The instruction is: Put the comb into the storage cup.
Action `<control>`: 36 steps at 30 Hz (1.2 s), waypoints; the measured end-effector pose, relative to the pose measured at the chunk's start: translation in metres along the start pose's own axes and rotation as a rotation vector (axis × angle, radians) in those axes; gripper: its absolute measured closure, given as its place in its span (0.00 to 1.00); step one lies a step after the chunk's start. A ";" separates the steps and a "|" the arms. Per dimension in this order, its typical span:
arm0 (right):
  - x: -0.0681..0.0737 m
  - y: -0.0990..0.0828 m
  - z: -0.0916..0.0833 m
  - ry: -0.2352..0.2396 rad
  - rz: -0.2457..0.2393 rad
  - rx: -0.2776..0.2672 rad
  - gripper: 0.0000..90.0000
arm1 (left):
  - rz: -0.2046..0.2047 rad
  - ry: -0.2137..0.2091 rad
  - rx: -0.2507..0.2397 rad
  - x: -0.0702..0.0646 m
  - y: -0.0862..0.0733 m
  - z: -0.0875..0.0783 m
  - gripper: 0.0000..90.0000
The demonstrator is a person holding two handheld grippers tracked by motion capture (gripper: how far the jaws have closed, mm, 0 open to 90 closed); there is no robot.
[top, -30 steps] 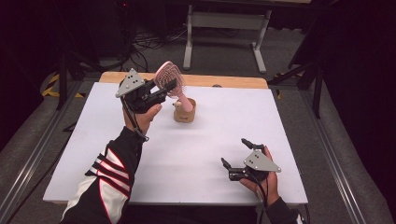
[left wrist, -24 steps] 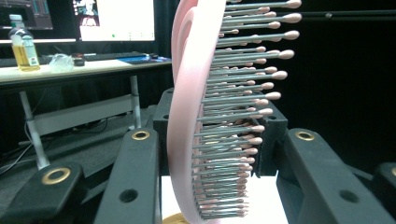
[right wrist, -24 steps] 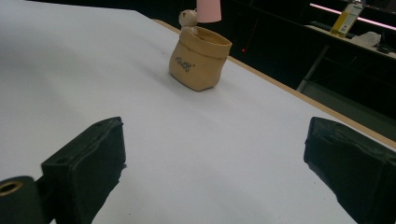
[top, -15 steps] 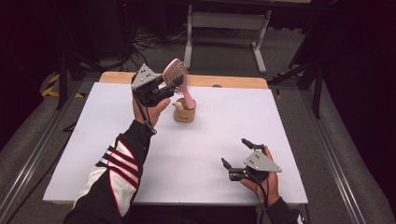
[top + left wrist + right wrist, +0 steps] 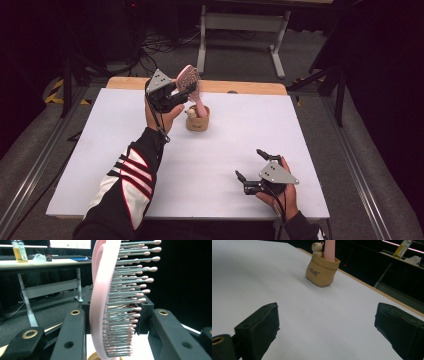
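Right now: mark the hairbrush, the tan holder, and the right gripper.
pink hairbrush (image 5: 102, 302), left gripper view, on the pink back of its head.
tan holder (image 5: 322, 271), right gripper view, on its front wall.
right gripper (image 5: 248, 164), high view, midway between its fingertips.

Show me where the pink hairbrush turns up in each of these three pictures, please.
High view: the pink hairbrush is at upper centre, its head in the left gripper, its handle down in the tan pot.
Left gripper view: its bristled head stands upright between the black jaws.
Right gripper view: its pink handle rises from the pot at top centre.
Shared landmark: the tan pot.
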State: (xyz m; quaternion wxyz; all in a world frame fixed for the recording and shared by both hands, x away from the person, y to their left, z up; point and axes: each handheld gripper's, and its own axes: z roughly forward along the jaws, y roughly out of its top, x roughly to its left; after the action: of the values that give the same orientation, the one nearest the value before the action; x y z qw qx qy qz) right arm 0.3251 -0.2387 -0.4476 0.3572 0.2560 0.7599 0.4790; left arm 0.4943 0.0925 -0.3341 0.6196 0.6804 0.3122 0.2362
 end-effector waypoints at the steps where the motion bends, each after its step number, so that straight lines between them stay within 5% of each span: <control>1: 0.000 0.000 0.000 0.000 -0.001 0.000 0.07 | 0.000 0.000 0.006 0.000 -0.001 0.001 0.70; 18: 0.002 0.000 0.001 0.014 -0.006 0.012 0.07 | -0.074 0.025 0.002 0.011 -0.012 0.003 0.70; 21: 0.003 0.000 0.002 0.018 -0.008 0.012 0.07 | -0.094 0.004 0.013 0.014 -0.014 0.003 0.70; 36: 0.006 0.001 0.000 0.006 -0.046 0.012 0.08 | -0.117 0.006 0.040 0.018 -0.031 0.016 0.70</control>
State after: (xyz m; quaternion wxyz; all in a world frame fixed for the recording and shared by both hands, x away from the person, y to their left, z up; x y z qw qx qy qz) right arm 0.3219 -0.2337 -0.4480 0.3642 0.2391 0.7696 0.4669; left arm 0.5137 0.0956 -0.3675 0.6177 0.6725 0.3579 0.1951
